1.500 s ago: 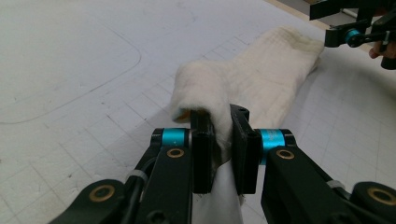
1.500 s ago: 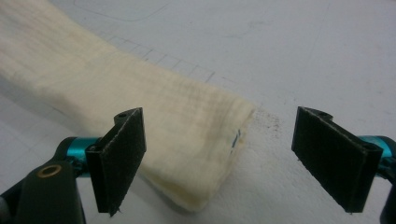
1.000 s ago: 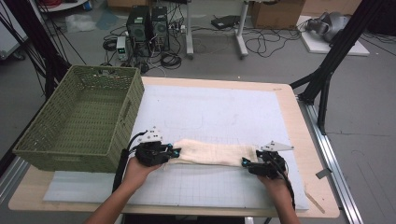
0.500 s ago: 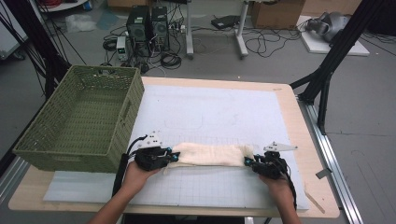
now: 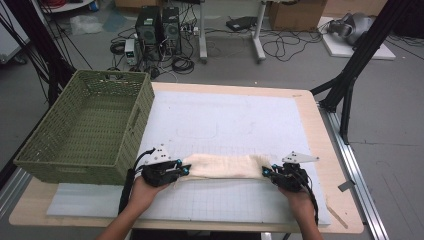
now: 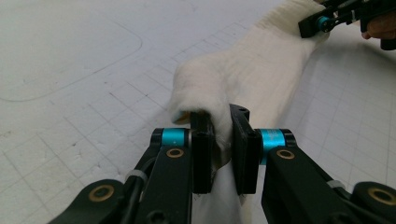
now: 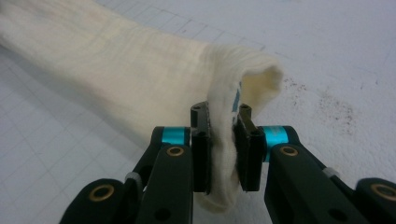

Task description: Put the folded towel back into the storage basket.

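Cream cloth point(image 5: 227, 166), folded into a long narrow band, lies across the near part of the white gridded mat point(image 5: 225, 120) on the worktop point(image 5: 327, 150), running left to right between the two grippers.

Left gripper point(image 5: 181, 170) at the band's left end, held in the person's left hand point(image 5: 142, 192). In the left gripper view its jaws are clamped on a bunched fold of the cloth point(image 6: 243, 79); fabric fills the gap between the pads. The other gripper point(image 6: 327, 21) shows at the far end, top right.

Right gripper point(image 5: 267, 173) at the band's right end, held in the right hand point(image 5: 300, 200). In the right gripper view its jaws pinch the cloth's point(image 7: 140, 74) end, which stands up as a curled lip above the pads; a bluish mark inside the fold, possibly a label, too small to tell.

Band looks flat on the mat between the ends, slightly raised at each grip.

Green woven basket point(image 5: 35, 150) sits at the worktop's left edge, just beside the left gripper, overhanging the side. Floor beyond holds computer towers point(image 5: 157, 25) and loose cables point(image 5: 280, 47).
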A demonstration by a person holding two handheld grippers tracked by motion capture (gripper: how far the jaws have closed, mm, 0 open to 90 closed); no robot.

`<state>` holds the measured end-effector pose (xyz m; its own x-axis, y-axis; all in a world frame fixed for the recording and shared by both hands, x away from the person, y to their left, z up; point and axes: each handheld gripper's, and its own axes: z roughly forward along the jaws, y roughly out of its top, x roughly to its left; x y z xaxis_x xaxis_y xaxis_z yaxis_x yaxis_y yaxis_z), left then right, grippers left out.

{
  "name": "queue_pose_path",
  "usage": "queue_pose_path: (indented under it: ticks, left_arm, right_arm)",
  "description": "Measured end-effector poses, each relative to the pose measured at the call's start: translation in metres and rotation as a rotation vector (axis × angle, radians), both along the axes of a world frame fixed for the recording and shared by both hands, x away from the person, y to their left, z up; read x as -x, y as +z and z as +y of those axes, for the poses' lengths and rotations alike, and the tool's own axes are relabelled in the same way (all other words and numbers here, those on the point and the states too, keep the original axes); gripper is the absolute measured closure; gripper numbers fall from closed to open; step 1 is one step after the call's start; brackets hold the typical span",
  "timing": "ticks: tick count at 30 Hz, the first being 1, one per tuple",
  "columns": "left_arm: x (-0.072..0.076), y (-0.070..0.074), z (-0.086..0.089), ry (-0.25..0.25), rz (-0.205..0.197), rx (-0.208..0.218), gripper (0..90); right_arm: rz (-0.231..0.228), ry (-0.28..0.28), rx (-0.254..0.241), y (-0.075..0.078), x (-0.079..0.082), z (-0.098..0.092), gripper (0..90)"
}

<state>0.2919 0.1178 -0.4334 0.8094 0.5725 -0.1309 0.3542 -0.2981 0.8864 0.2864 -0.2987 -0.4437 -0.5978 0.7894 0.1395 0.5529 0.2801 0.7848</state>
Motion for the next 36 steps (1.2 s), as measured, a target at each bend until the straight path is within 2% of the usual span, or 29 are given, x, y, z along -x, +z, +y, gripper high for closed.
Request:
queue_pose_path:
  ticks: [5,7,8,9,12,16,27,36]
  left_arm:
    - [0.003,0.005,0.004,0.001,-0.022,0.003,80.0]
    - [0.004,0.009,0.006,0.008,-0.037,0.014,80.0]
    - [0.005,0.012,0.008,0.011,-0.042,0.025,80.0]
    - [0.006,0.015,0.011,0.014,-0.051,0.035,80.0]
    - [0.009,0.019,0.015,0.015,-0.075,0.048,80.0]
    - [0.011,0.025,0.021,0.031,-0.093,0.062,80.0]
    - [0.019,0.037,0.034,0.054,-0.129,0.085,80.0]
    - [0.026,0.044,0.044,0.074,-0.151,0.094,80.3]
  right_arm:
    - [-0.056,0.013,0.002,0.007,0.0,0.003,80.1]
    - [-0.088,0.022,0.006,0.01,0.0,0.004,80.2]
    - [-0.088,0.022,0.006,0.01,0.0,0.004,80.2]
    - [-0.125,0.048,0.016,0.012,0.0,0.005,80.3]
    - [-0.175,0.081,0.042,0.015,0.001,0.008,80.5]
    - [-0.22,0.096,0.028,0.019,0.001,0.011,80.5]
    - [-0.257,0.108,-0.04,0.028,-0.004,0.018,80.5]
    - [-0.284,0.13,-0.051,0.036,-0.01,0.028,80.5]
